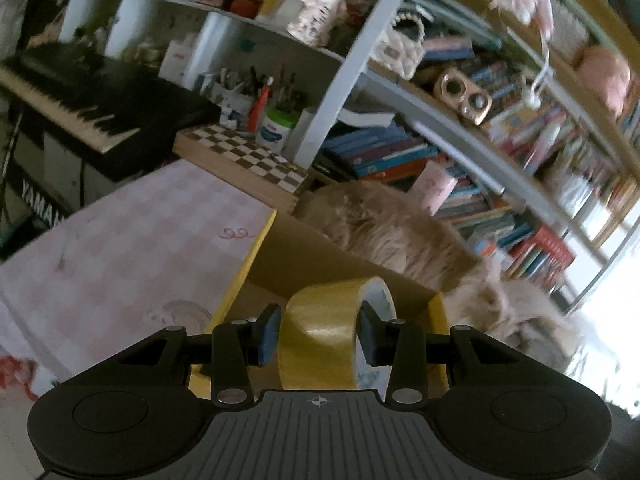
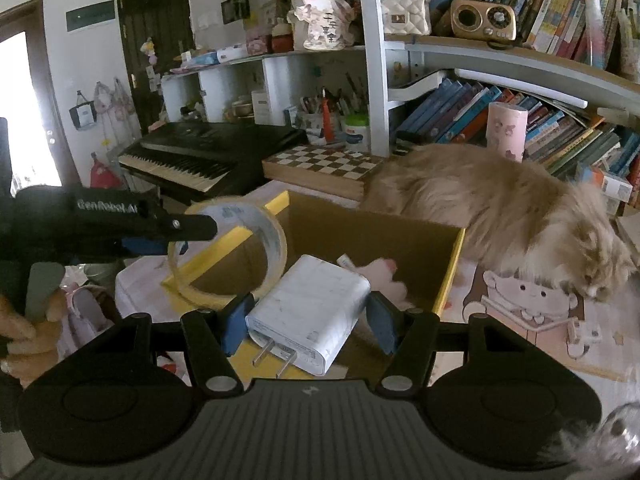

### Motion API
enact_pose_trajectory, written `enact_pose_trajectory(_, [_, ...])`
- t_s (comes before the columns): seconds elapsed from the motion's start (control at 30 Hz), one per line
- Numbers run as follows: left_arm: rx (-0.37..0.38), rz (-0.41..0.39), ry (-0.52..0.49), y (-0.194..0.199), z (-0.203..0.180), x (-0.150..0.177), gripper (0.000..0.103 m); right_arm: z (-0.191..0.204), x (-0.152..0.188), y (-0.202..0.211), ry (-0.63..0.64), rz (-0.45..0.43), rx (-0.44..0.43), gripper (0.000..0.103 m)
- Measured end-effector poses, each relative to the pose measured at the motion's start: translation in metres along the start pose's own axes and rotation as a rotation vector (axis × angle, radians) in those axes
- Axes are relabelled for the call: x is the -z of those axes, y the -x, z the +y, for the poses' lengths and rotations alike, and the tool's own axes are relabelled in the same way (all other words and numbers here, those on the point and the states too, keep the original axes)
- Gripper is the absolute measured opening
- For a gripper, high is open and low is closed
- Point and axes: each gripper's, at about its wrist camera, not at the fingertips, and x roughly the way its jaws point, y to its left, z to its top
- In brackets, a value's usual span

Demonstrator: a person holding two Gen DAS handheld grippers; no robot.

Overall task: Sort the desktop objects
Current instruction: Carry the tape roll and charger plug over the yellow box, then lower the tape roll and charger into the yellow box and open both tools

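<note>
My left gripper [image 1: 318, 334] is shut on a roll of yellow tape [image 1: 320, 320], its blue pads pressing the roll's two sides. It hangs over the near left corner of an open cardboard box with yellow rims [image 1: 304, 256]. In the right wrist view the left gripper [image 2: 180, 238] comes in from the left and holds the tape roll [image 2: 276, 244] above the box's left rim. My right gripper [image 2: 308, 320] is shut on a white plug-in charger [image 2: 316, 304], prongs towards the camera, above the box [image 2: 360, 228]. A pink soft item [image 2: 384, 276] lies inside the box.
A fluffy tan cat [image 2: 500, 208] lies along the box's far and right sides. Behind stand a chessboard [image 2: 320, 164], pen pots [image 2: 352, 128], a black keyboard [image 2: 192, 156] and bookshelves [image 2: 520, 60]. A person's hand [image 2: 24, 328] grips the left gripper's handle. A pink checked mat [image 1: 140, 232] covers the desk.
</note>
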Motion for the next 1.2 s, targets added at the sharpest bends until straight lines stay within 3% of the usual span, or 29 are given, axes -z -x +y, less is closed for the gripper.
enact_pose_trajectory(0.17, [-0.076, 0.046, -0.077, -0.031, -0.011, 0.001, 0.039, -0.016, -0.012, -0.021, 0.005, 0.017, -0.020, 0.059])
enact_pose_trajectory(0.37, [-0.167, 0.125, -0.245, -0.064, -0.025, 0.013, 0.039, -0.028, -0.022, -0.050, -0.001, 0.063, -0.062, 0.059])
enact_pose_trajectory(0.5, [-0.193, 0.157, -0.276, -0.074, -0.026, 0.017, 0.039, -0.033, -0.028, -0.065, 0.006, 0.077, -0.082, 0.059])
enact_pose_trajectory(0.63, [-0.198, 0.154, -0.302, -0.075, -0.028, 0.017, 0.041, -0.037, -0.036, -0.080, 0.021, 0.092, -0.098, 0.059])
enact_pose_trajectory(0.7, [-0.186, 0.130, -0.302, -0.070, -0.029, 0.016, 0.061, -0.039, -0.040, -0.087, 0.021, 0.103, -0.109, 0.059])
enact_pose_trajectory(0.8, [-0.195, 0.040, -0.311, -0.054, -0.033, 0.012, 0.075, -0.041, -0.045, -0.101, 0.015, 0.121, -0.128, 0.059])
enact_pose_trajectory(1.2, [-0.261, -0.017, -0.310, -0.026, -0.031, 0.014, 0.075, -0.024, -0.061, -0.166, 0.151, 0.208, -0.154, 0.059])
